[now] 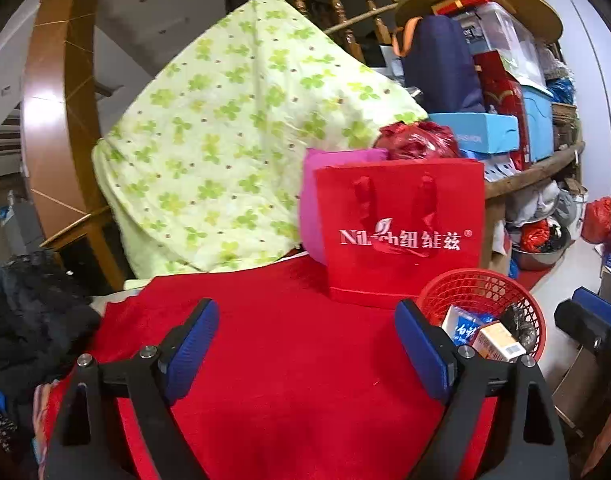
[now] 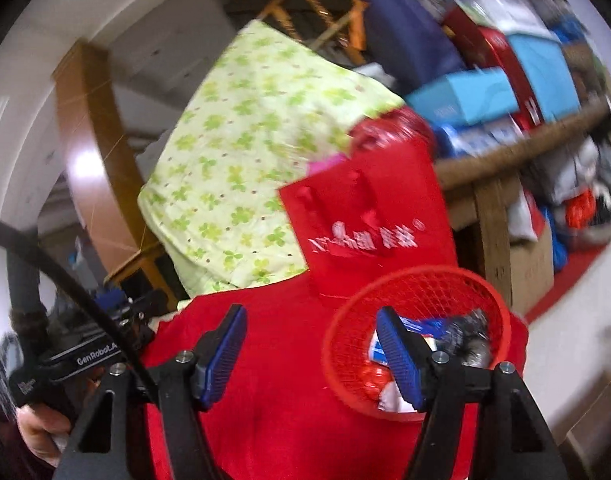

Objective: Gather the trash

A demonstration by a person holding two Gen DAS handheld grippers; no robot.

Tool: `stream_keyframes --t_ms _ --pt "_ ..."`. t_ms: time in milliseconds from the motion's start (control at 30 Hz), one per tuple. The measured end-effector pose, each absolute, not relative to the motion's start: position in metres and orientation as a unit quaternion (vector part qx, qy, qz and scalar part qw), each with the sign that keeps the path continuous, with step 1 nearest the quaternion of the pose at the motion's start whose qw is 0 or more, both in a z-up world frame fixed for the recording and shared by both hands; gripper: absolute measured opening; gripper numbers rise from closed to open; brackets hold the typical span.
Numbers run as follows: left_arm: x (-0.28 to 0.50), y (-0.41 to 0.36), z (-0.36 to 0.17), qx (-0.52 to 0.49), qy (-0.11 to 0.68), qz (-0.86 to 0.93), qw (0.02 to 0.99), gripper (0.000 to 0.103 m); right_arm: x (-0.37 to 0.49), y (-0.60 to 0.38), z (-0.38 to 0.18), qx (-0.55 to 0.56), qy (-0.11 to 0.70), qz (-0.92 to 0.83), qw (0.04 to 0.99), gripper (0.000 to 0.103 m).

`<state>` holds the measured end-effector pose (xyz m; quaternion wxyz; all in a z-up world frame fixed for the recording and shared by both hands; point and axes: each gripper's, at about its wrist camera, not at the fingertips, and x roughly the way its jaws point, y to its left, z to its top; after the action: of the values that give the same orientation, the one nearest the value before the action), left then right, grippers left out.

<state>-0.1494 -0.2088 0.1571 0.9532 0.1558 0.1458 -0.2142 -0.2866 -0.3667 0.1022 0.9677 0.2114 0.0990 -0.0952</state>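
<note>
Left wrist view: the left gripper [image 1: 307, 350] hangs wide open and empty over the red cloth [image 1: 289, 360] on the worktop. The red basket [image 1: 457, 284] stands at the right edge, holding a small carton [image 1: 495, 340], a blue-white packet [image 1: 463, 326] and a dark wad.

Right wrist view, blurred: the right gripper [image 2: 311, 350] gapes empty above the basket [image 2: 425, 280]. The trash looks light and crushable; pinch the carton across its flat faces

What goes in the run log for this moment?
left gripper open, empty | right gripper open, empty | red basket holds trash | red cloth bare
</note>
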Motion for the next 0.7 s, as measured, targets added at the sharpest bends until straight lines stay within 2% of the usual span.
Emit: stream_keyframes --t_ms 300,700 --pt "-0.184 -0.163 0.176 0.143 0.102 -0.205 0.963 0.098 -0.308 -0.288 0.127 0.101 0.09 -0.157 0.978 0.073" --pt "-0.203 -0.144 0.185 0.133 0.086 -0.198 0.967 0.098 -0.334 -0.273 0.148 0.097 0.083 -0.195 0.973 0.073"
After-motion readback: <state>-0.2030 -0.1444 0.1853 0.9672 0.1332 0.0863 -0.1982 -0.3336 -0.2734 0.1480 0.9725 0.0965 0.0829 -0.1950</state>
